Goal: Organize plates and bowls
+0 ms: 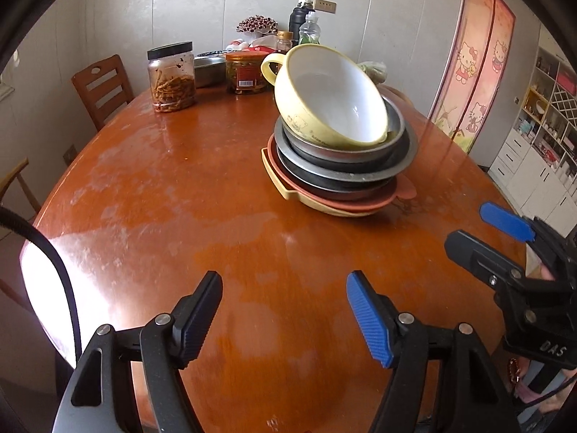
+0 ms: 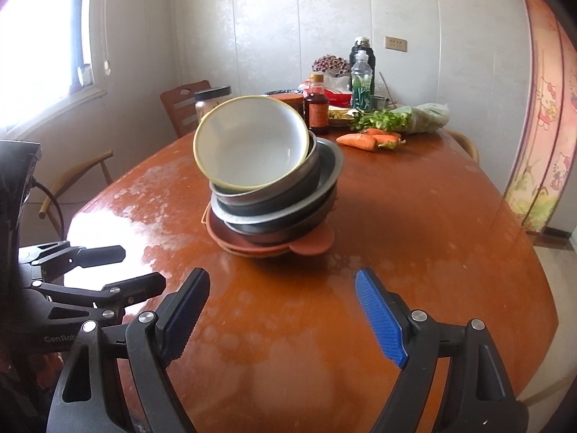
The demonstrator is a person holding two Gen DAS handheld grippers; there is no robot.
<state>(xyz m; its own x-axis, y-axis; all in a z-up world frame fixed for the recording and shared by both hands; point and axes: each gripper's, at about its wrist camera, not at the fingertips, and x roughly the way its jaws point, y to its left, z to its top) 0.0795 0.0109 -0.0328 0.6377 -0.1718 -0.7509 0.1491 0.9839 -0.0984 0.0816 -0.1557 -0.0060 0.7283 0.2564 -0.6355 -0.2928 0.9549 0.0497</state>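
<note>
A stack of dishes stands on the brown table (image 1: 162,198). A yellow bowl with a handle (image 1: 331,97) lies tilted on top of several metal bowls (image 1: 346,158), over a salmon plate (image 1: 346,200) and a yellow plate. The right wrist view shows the same yellow bowl (image 2: 252,144), metal bowls (image 2: 277,205) and salmon plate (image 2: 310,243). My left gripper (image 1: 285,310) is open and empty, short of the stack. My right gripper (image 2: 281,306) is open and empty, also short of the stack. Each shows in the other's view, the right (image 1: 483,231) and the left (image 2: 142,265).
Jars (image 1: 172,76), bottles (image 1: 308,29) and a steel tray (image 1: 209,68) stand at the table's far end. Carrots (image 2: 368,140) and bagged greens (image 2: 414,117) lie at the far right. Wooden chairs (image 1: 102,86) stand at the left. A shelf unit (image 1: 541,137) is at the right.
</note>
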